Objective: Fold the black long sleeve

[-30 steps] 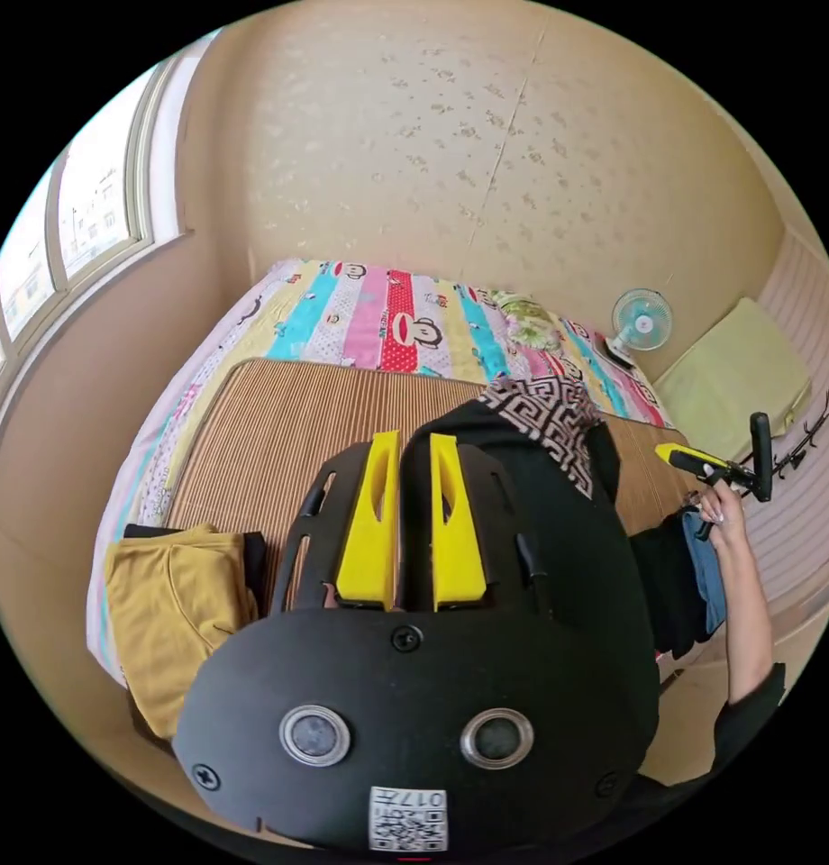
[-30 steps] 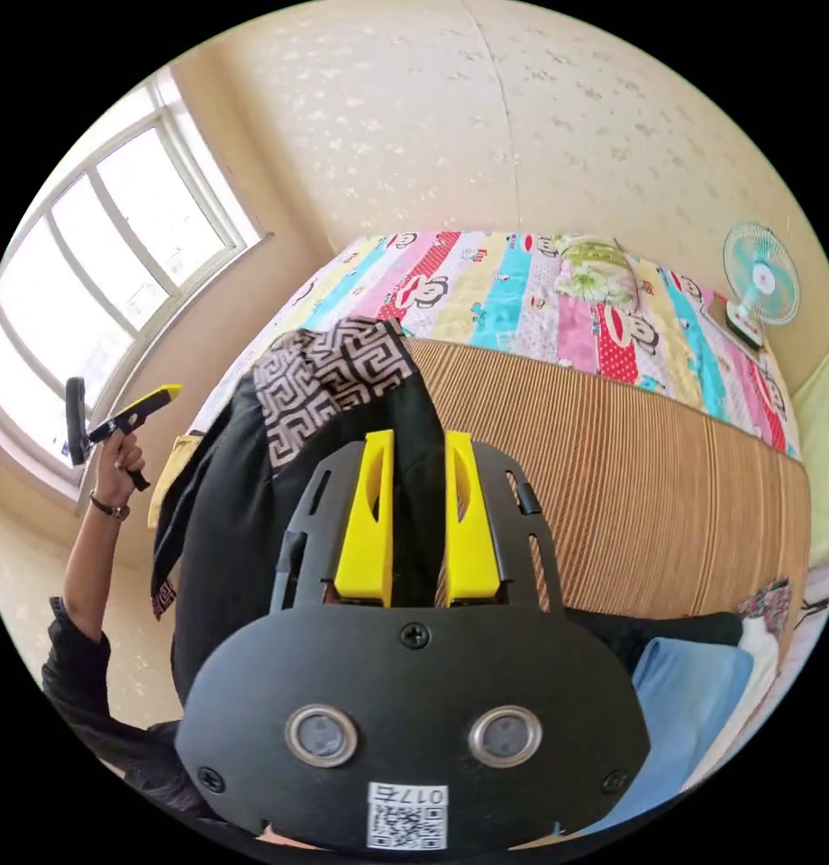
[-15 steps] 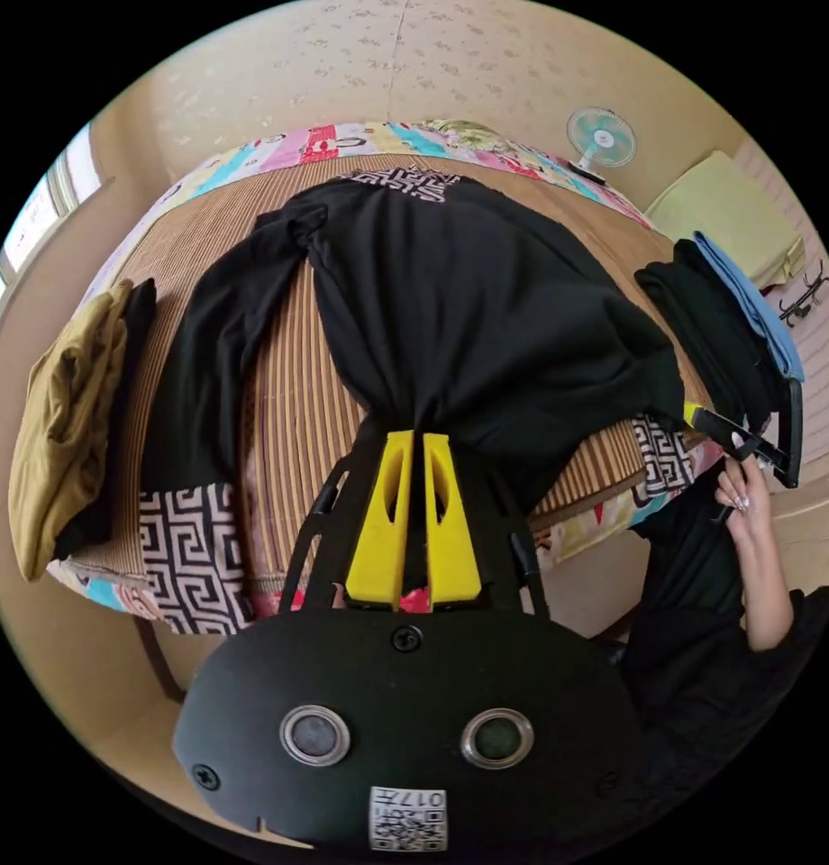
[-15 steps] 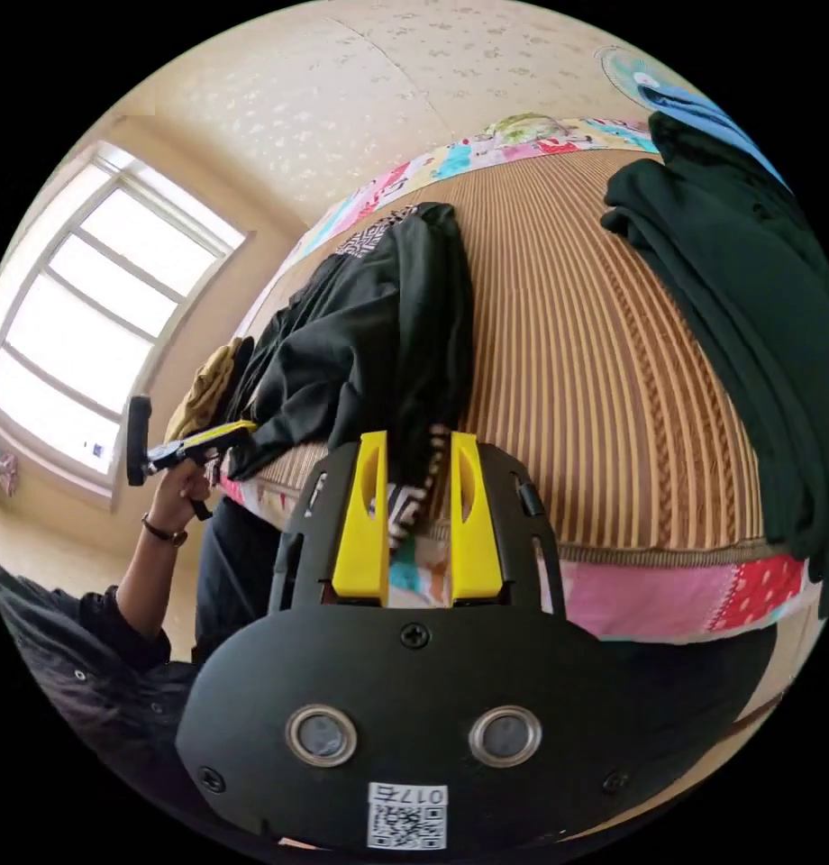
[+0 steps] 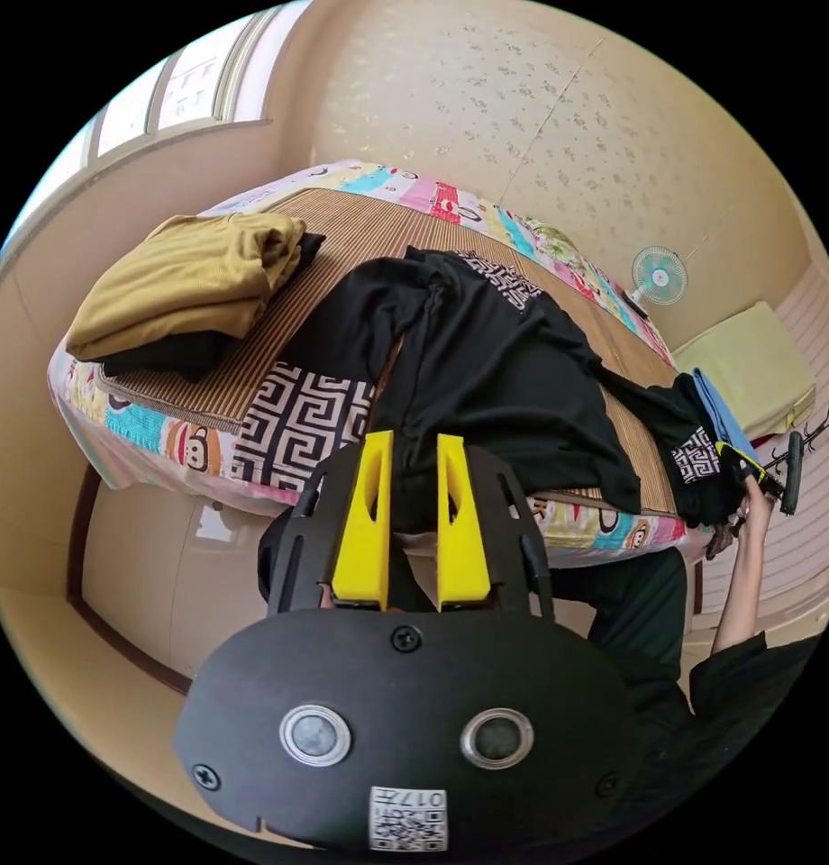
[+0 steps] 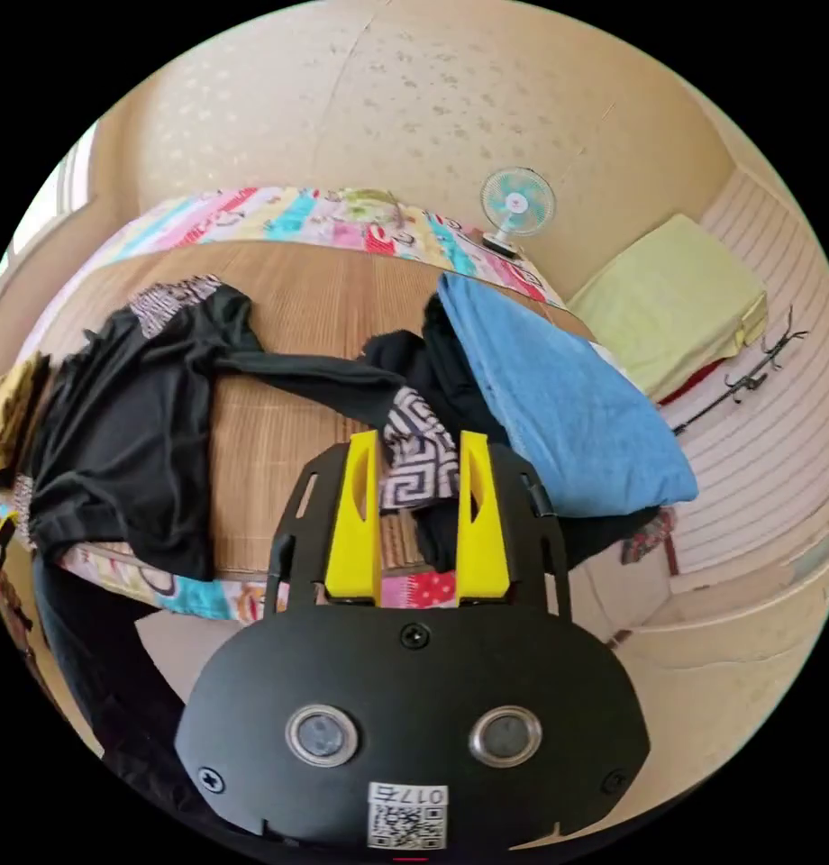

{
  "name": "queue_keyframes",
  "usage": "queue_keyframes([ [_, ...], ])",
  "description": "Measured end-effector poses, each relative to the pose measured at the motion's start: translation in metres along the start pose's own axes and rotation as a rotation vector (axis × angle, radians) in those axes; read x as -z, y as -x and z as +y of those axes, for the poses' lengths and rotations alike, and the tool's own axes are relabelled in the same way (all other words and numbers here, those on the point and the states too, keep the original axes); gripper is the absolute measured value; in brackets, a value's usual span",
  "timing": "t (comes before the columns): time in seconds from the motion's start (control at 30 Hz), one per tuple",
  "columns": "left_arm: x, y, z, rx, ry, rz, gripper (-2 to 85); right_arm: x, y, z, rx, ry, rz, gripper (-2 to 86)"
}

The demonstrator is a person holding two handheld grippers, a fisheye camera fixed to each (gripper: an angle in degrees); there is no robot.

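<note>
Since the earlier frame the black long sleeve (image 5: 496, 360) has dropped flat onto the mat (image 6: 324, 297); right gripper (image 6: 418, 487) straddles a patterned cuff (image 6: 416, 455), jaws parted; left gripper (image 5: 413, 505) narrow at the hem, hold uncertain; draw the sleeve straight.

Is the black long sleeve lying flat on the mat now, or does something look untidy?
Not flat. The black long sleeve lies bunched and wrinkled on the striped mat. Its hem hangs over the bed's near edge, and one patterned cuff rests askew beside the blue folded cloth, between the right gripper's jaws.
</note>
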State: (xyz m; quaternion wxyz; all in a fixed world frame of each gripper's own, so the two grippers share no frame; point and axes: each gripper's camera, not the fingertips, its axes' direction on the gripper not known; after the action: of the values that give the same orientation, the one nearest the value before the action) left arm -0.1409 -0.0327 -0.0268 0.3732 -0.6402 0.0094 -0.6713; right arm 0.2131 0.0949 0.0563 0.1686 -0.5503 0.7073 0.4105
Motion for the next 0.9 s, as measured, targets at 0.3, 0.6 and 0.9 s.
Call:
queue_keyframes([
  [0.3, -0.041, -0.004, -0.017, -0.128, 0.228, -0.019, 3.8, -0.090, 0.124, 0.075, 0.330, 0.239, -0.463, 5.6],
  [0.6, 0.033, 0.111, 0.070, 0.248, 0.044, 0.368, 6.9, -0.037, 0.057, 0.181, 0.403, 0.415, -0.190, 2.8],
  [0.9, 0.011, 0.279, 0.051, 0.812, 0.003, 0.414, 11.4, -0.025, 0.016, 0.152, 0.138, 0.208, -0.600, 2.6],
])
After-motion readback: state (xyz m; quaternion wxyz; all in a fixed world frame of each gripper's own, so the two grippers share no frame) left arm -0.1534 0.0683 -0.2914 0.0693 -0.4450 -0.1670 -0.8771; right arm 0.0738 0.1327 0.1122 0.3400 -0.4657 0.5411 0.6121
